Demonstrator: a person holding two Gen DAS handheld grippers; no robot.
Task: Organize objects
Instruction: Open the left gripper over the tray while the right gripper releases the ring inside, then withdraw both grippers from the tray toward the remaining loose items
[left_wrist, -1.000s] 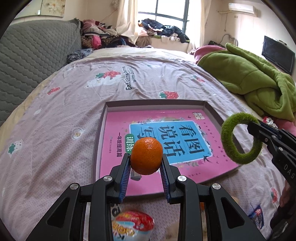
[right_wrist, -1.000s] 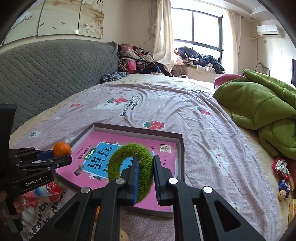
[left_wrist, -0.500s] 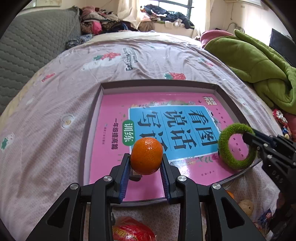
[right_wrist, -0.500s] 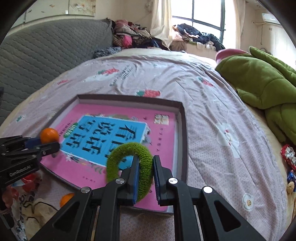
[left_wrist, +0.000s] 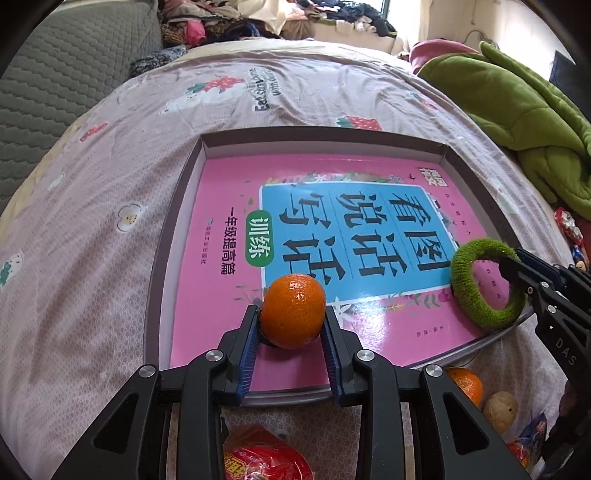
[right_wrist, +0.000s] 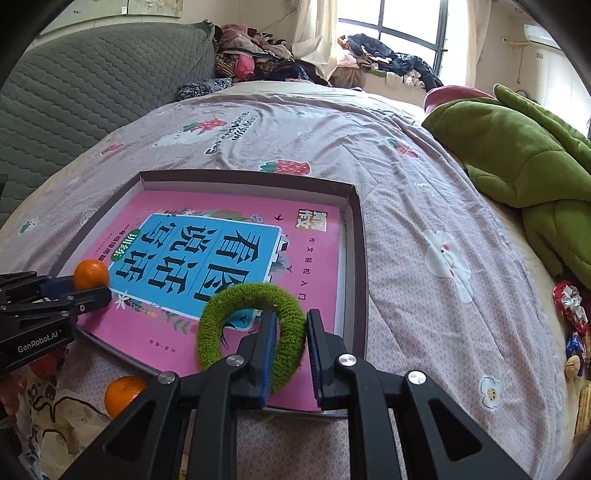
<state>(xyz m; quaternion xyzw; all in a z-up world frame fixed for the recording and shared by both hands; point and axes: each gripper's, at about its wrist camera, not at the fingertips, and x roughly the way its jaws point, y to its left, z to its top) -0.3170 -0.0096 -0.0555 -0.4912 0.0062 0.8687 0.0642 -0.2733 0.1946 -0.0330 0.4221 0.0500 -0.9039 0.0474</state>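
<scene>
In the left wrist view, the left gripper (left_wrist: 291, 325) has its fingers clamped on an orange (left_wrist: 294, 311), held just over the pink book (left_wrist: 229, 206) in the tray (left_wrist: 162, 258).

In the right wrist view, the right gripper (right_wrist: 289, 341), its fingers just easing apart, has the green ring (right_wrist: 251, 325) between them: the left pad touches it, the right shows a sliver of gap, above the book's near corner.

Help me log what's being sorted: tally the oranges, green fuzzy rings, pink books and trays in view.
Oranges: 2 (one in the left hand-held gripper, one loose on the bed)
Green fuzzy rings: 1
Pink books: 1
Trays: 1
Total: 5
</scene>
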